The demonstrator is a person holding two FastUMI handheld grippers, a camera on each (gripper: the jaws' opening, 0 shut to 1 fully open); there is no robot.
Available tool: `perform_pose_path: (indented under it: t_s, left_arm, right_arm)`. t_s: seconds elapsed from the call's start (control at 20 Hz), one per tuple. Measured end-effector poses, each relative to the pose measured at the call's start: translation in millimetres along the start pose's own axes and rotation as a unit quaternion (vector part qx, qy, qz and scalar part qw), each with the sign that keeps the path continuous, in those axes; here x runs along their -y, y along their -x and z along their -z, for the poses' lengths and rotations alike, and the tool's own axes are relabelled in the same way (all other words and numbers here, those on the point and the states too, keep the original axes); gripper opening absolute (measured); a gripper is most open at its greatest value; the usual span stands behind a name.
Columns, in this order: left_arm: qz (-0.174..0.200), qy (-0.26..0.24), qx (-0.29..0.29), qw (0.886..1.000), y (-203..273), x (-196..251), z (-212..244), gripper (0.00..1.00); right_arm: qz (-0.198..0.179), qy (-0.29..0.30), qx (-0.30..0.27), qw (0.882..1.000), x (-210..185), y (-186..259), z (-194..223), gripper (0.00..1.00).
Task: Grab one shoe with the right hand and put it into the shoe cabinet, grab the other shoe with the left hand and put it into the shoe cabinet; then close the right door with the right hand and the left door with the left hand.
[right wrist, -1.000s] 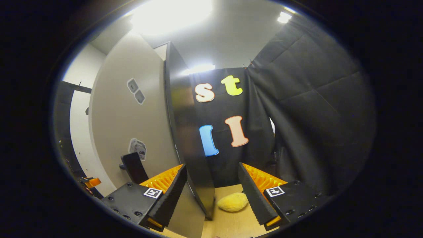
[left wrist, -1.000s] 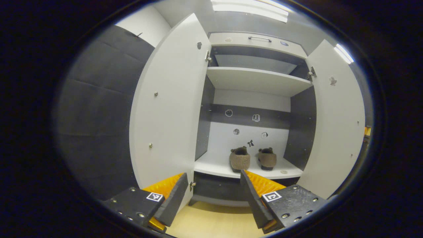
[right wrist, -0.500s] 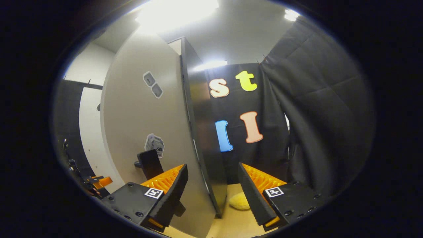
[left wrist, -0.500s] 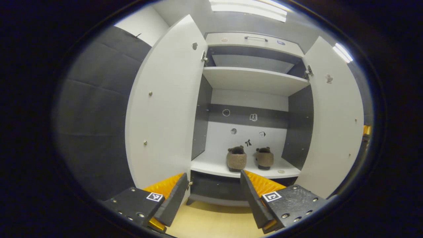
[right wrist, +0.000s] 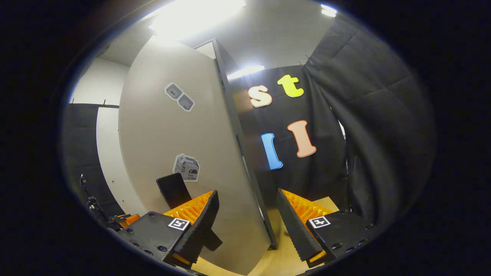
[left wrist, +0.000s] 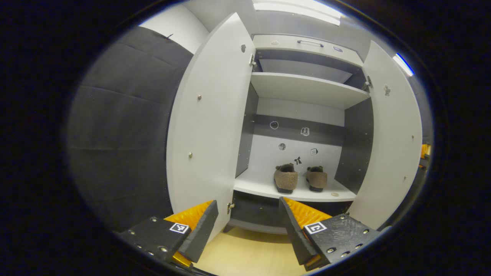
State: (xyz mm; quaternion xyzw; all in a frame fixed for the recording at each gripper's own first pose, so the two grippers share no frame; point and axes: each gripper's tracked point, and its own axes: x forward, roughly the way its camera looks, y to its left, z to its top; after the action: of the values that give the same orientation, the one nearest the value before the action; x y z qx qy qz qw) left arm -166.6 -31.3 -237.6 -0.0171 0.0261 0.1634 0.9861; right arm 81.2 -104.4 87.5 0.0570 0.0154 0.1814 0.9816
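1. Since the earlier frames, the right gripper has shifted so that the free edge of the right door now runs down between its two fingers; the outer face sits on the left-finger side and the thin dark edge just inside the right finger.
2. Right jaws stand wide, holding nothing. Whether either finger touches the panel cannot be told.
3. The door's black handle lies just beyond the left finger, on the outer face.
4. Left gripper is also wide and empty, held back from the shoe cabinet and facing into it.
5. Both shoes sit side by side on the lower shelf, toes inward, so the placing steps appear complete.
6. Left door stands fully open, its edge above the left finger.
7. Judgement: the right gripper is nearest its work. The door's long axis is vertical, so the closing push should go sideways against the outer face, toward the cabinet.
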Motion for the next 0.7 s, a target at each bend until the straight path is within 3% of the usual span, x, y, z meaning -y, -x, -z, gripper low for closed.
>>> perform_pose_path:
  t_s: [0.1, 0.15, 0.45, 0.5, 0.6, 0.7]
  left_arm:
    - [0.002, -0.014, 0.003, 1.0, 0, 2, -2, 0.89]
    - [0.013, -0.014, 0.0, 1.0, 0, 3, -1, 0.96]
    - [0.039, -0.017, -0.023, 0.999, 4, -15, -14, 0.95]
    - [0.037, -0.016, -0.028, 0.999, 5, -24, -17, 0.92]
    - [0.023, -0.022, -0.03, 0.999, 10, -55, -26, 0.95]
    - [-0.001, -0.036, -0.027, 0.999, 25, -93, -28, 0.95]
  right_arm:
    - [-0.005, 0.0, -0.001, 1.0, -14, -5, 3, 0.97]
    - [-0.006, 0.001, -0.002, 1.0, -21, -8, 5, 0.97]
    - [-0.008, 0.039, -0.004, 0.999, -74, -36, 14, 0.97]
    - [-0.016, 0.036, 0.0, 0.999, -86, -41, 12, 0.97]
    - [-0.026, 0.033, 0.024, 0.999, -103, -46, -3, 0.97]
    - [-0.014, 0.047, 0.043, 0.998, -105, -46, -17, 0.97]
